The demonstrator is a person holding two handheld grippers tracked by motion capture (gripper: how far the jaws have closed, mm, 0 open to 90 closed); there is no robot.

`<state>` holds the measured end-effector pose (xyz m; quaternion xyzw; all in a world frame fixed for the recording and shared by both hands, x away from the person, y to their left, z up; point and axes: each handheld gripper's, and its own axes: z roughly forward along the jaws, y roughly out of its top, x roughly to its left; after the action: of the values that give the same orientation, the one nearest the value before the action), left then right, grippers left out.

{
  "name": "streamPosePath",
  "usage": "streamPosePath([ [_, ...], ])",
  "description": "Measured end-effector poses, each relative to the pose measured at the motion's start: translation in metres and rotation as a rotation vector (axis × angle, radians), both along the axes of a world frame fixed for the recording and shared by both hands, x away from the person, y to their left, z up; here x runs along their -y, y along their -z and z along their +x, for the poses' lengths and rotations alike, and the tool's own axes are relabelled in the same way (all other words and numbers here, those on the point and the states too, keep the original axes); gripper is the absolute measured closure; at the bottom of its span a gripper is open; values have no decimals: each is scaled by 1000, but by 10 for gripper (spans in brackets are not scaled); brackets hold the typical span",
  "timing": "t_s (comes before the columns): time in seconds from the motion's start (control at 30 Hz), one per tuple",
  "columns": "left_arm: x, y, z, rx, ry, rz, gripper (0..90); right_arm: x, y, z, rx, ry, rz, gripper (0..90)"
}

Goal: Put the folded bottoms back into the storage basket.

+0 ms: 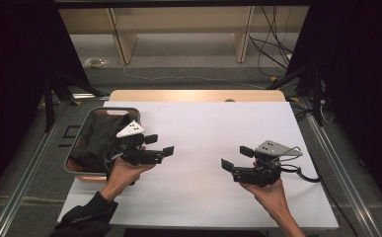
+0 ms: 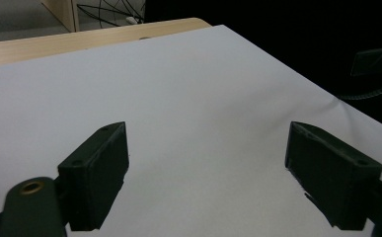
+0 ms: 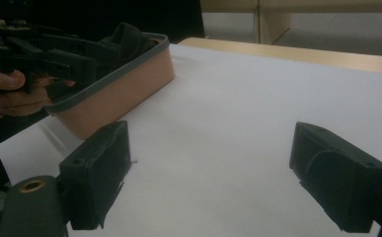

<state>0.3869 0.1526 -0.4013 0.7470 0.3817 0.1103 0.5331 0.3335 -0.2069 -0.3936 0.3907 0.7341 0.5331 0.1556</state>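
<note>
Nearest the person, at about five o'clock on the table (image 1: pixel 203 197), the right hand (image 1: pixel 272 193) comes up from the bottom edge of the high view and holds the right gripper (image 1: pixel 237 159) just above the white sheet (image 1: pixel 203 128). This gripper points toward nine o'clock, its jaws spread wide with nothing between them; in the right gripper view only bare white sheet lies between the two black jaws.

At about seven o'clock the left hand (image 1: pixel 124 173), in a dark sleeve (image 1: pixel 87 215), holds the left gripper (image 1: pixel 160 145). It points toward three o'clock, facing the other gripper across the middle of the sheet, the two well apart. Its jaws are also released and wide, with only white sheet showing between them in the left gripper view. A grey three-cornered plate sits on top of each gripper.

Just behind the left hand, at about nine o'clock, stands the basket (image 1: pixel 77 148), salmon-walled with a grey rim, on the left edge of the sheet. A dark cloth (image 1: pixel 97 136) lies bundled inside it, rising a little above the rim in the right gripper view (image 3: pixel 127 37). Neither gripper touches the basket or the cloth; the left gripper hovers just beside the basket's right wall.

Farther off, at twelve o'clock, the bare wooden edge of the table shows beyond the sheet, then the floor with loose cables (image 1: pixel 272 44) and the legs of pale wooden furniture (image 1: pixel 124 39).
</note>
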Motion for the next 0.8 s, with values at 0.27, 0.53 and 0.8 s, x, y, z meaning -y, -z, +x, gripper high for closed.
streamPosePath([
  [0.27,2,8,-13,72,54,-18,165,1,3,-7,19,0,-7,156],
  [0.53,7,10,-26,122,88,-16,164,3,7,-11,27,5,-7,156],
  [0.8,12,13,-34,141,107,2,152,7,9,-15,40,12,-11,149],
])
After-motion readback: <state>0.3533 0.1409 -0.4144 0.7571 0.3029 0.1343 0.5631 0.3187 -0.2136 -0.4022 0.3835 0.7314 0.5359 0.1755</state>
